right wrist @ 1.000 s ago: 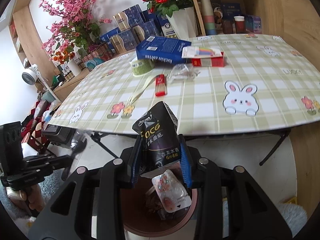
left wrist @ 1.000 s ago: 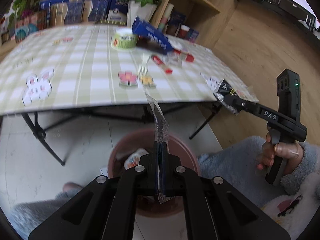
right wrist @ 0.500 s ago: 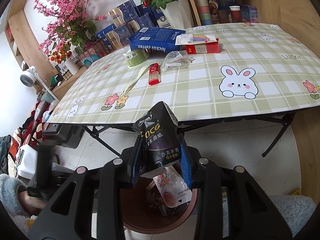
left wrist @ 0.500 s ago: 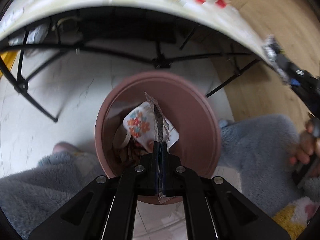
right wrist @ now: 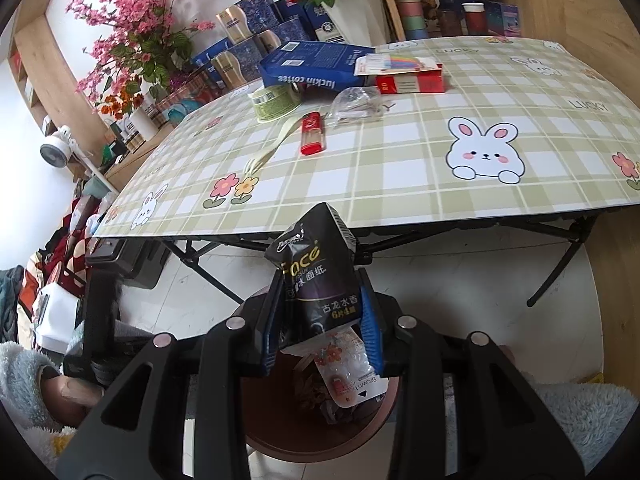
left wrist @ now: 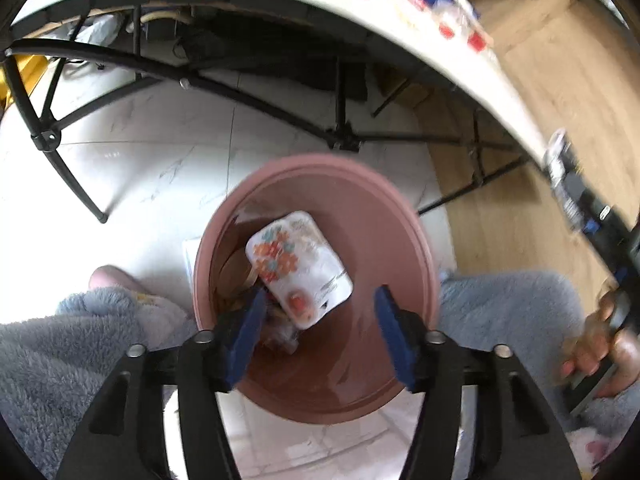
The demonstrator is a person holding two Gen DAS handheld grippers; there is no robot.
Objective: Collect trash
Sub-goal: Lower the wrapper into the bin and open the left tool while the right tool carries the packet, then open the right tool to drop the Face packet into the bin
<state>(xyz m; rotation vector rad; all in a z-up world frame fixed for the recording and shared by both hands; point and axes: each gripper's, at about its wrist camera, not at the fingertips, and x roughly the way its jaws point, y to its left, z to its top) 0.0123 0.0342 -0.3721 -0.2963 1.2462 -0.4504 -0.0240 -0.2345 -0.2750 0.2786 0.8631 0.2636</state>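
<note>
My left gripper is open and empty right above the brown trash bin on the floor. A white floral packet lies on top of other trash inside. My right gripper is shut on a black tissue packet and holds it above the same bin, in front of the table edge. On the checked tablecloth lie a red lighter, a clear plastic wrapper, a plastic fork, a green tape roll, a blue coffee box and a red box.
The folding table's black legs stand just behind the bin. My grey fleece-clad legs flank the bin on both sides. Flower pots, boxes and cups line the back of the table and the shelves.
My left gripper tilted down over the bin and opened; the clear wrapper it held is gone from its jaws. My right gripper has kept hold of the black packet.
</note>
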